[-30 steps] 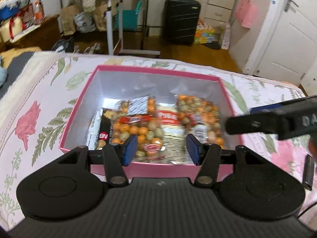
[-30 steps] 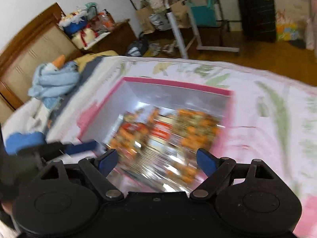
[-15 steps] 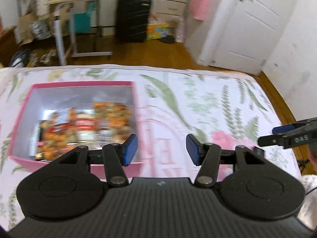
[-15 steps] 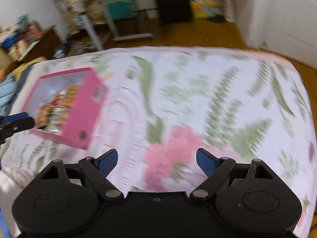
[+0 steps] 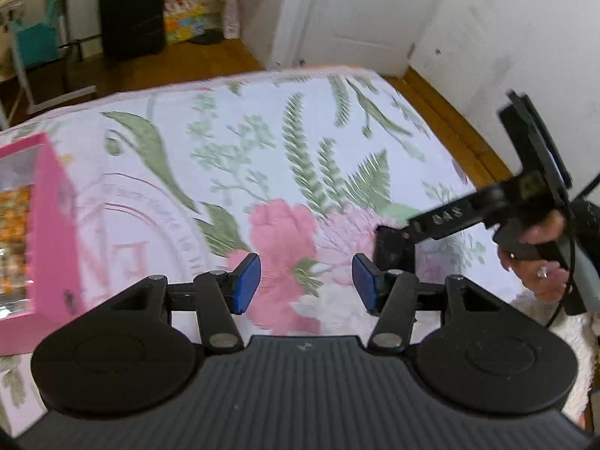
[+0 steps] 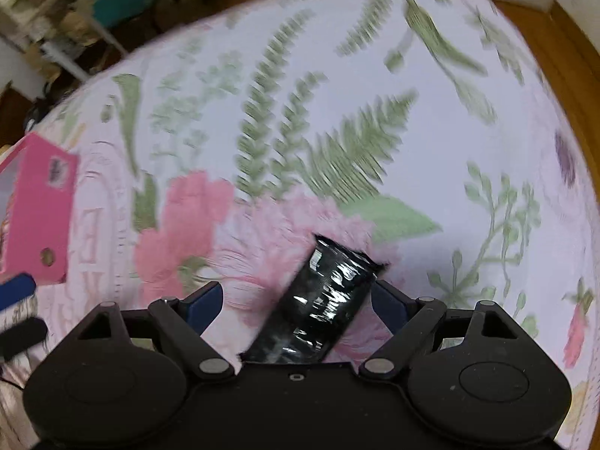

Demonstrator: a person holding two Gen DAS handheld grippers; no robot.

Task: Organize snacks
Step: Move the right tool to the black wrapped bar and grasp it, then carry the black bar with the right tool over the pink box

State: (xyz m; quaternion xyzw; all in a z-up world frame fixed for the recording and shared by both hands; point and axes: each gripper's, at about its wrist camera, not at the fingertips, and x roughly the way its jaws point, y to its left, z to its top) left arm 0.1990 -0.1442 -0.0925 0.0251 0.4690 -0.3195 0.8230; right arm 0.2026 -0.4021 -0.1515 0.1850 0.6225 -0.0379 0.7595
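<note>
A black shiny snack packet [image 6: 322, 307] lies on the floral bedspread [image 6: 337, 93], between the open fingers of my right gripper [image 6: 296, 302], nearer the right finger; I cannot tell whether it touches. The packet also shows in the left wrist view [image 5: 393, 249] under the right gripper's finger [image 5: 446, 219]. My left gripper [image 5: 305, 281] is open and empty above the bedspread. The pink box [image 5: 52, 225] holding orange snack bags [image 5: 15, 232] stands at the far left; it also shows in the right wrist view [image 6: 41, 217].
The bed's far edge [image 5: 262, 75] drops to a wooden floor. A black suitcase [image 5: 131, 11], a white door [image 5: 367, 11] and a white wall [image 5: 525, 56] lie beyond. A white fluffy cloth [image 5: 555, 337] lies at the right.
Both grippers have swung right, away from the pink box. The right gripper has dropped low over the black packet, which now lies between its fingers.
</note>
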